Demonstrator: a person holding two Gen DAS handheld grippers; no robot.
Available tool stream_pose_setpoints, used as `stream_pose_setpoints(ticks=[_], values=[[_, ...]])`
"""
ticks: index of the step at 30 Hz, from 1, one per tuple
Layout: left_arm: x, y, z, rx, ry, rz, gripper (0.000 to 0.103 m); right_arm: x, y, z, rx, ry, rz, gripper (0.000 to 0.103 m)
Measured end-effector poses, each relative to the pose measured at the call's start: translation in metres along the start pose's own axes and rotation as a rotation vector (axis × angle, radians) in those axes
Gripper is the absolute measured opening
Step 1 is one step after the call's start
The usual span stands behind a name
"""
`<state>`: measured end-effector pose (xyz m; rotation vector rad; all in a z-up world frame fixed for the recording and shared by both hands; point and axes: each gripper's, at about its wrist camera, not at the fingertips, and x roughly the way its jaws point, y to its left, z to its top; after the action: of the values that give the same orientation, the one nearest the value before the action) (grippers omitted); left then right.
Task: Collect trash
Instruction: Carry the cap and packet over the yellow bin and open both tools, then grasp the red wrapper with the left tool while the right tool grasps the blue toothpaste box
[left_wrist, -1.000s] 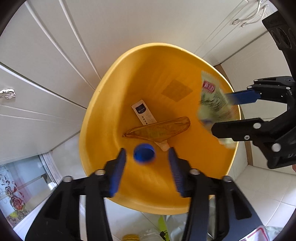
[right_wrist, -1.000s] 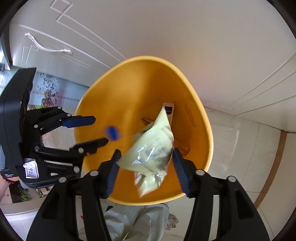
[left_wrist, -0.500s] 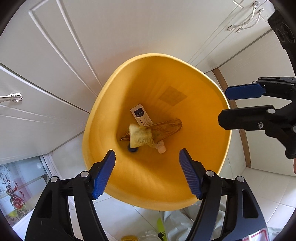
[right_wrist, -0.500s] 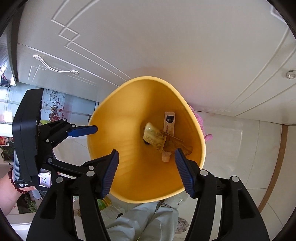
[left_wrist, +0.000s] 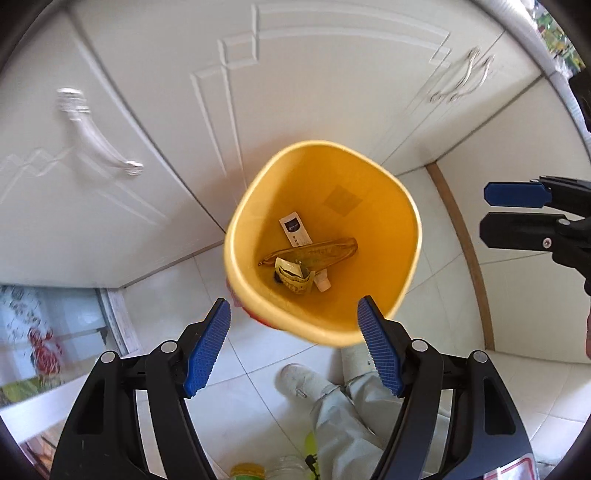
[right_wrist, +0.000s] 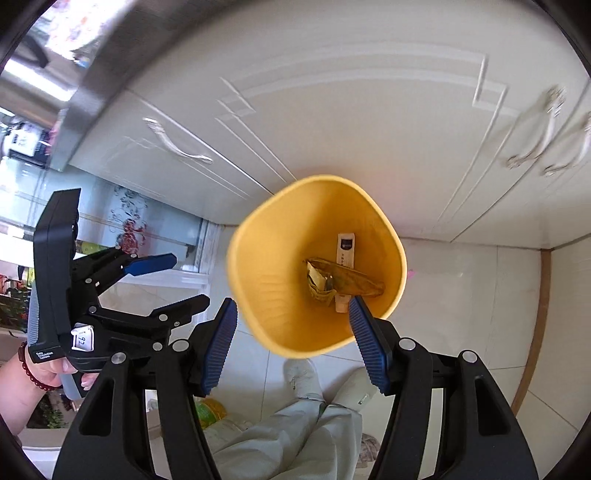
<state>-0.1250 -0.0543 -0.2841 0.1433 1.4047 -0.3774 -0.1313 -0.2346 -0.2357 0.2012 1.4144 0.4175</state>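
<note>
A yellow trash bin (left_wrist: 255, 206) stands on the tiled floor below both grippers; it also shows in the right wrist view (right_wrist: 258, 266). At its bottom lie a brown wrapper (left_wrist: 321, 253), a white box (left_wrist: 295, 230) and a crumpled yellow-green packet (left_wrist: 293, 275), seen too in the right wrist view (right_wrist: 319, 286). My left gripper (left_wrist: 293, 345) is open and empty above the bin's near rim. My right gripper (right_wrist: 291, 341) is open and empty above the bin, and shows at the right of the left wrist view (left_wrist: 506, 210).
White cabinet doors with metal handles (left_wrist: 99, 147) stand behind the bin. The person's pale trouser leg and shoe (left_wrist: 325, 398) are on the floor below the grippers. A wooden trim strip (left_wrist: 465, 258) runs along the floor at right.
The blue cap and the yellow-green packet fell from the grippers into the bin. Both grippers have since risen away from the bin, which looks smaller.
</note>
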Motion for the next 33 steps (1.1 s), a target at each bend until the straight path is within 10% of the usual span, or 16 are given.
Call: stream_pose_setpoints(ticks=[15,33], values=[[-0.125,0.0,-0.003,-0.045,-0.234,0.025,0.072,-0.137,0.067,-0.006,-0.054,-0.28,-0.116,0.068],[-0.168,0.043,0.11,-0.168,-0.373,0.095,0.082,-0.173,0.052,0.13,-0.045,-0.455,-0.162,0.082]])
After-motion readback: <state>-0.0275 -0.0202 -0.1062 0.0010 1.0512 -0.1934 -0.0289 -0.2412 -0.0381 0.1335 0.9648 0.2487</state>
